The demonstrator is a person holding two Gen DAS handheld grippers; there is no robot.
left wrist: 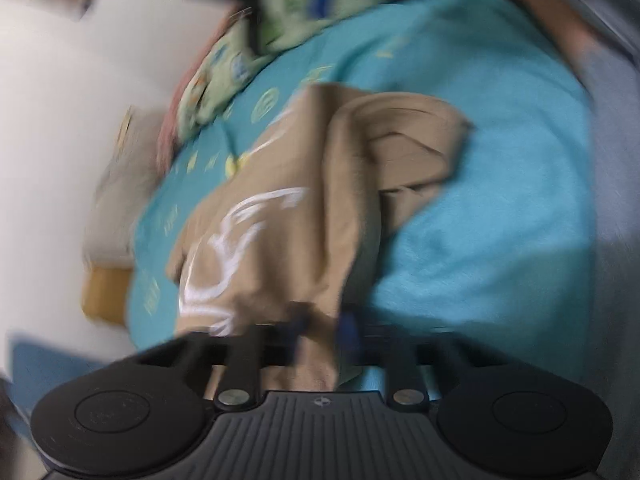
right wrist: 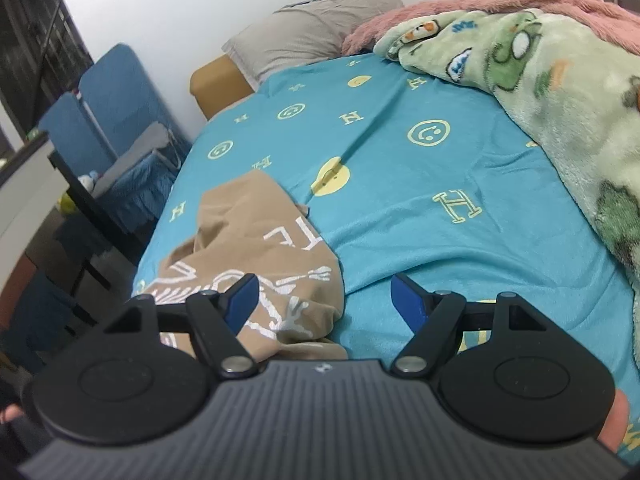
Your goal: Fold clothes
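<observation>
A tan garment with a white print (left wrist: pixel 280 216) lies crumpled on the turquoise bed sheet (left wrist: pixel 500 208). My left gripper (left wrist: pixel 324 326) is shut on a fold of the tan garment and holds it up; the view is blurred by motion. In the right wrist view the same garment (right wrist: pixel 256 256) lies at the lower left of the sheet (right wrist: pixel 400 168). My right gripper (right wrist: pixel 326 300) is open and empty, with its left finger above the garment's edge and its right finger over bare sheet.
A green cartoon blanket (right wrist: pixel 560 92) and a pink fuzzy blanket (right wrist: pixel 480 4) are heaped at the right and far side. A grey pillow (right wrist: pixel 308 36) lies at the head. Blue chairs (right wrist: pixel 112 96) and a dark table stand beyond the left bed edge.
</observation>
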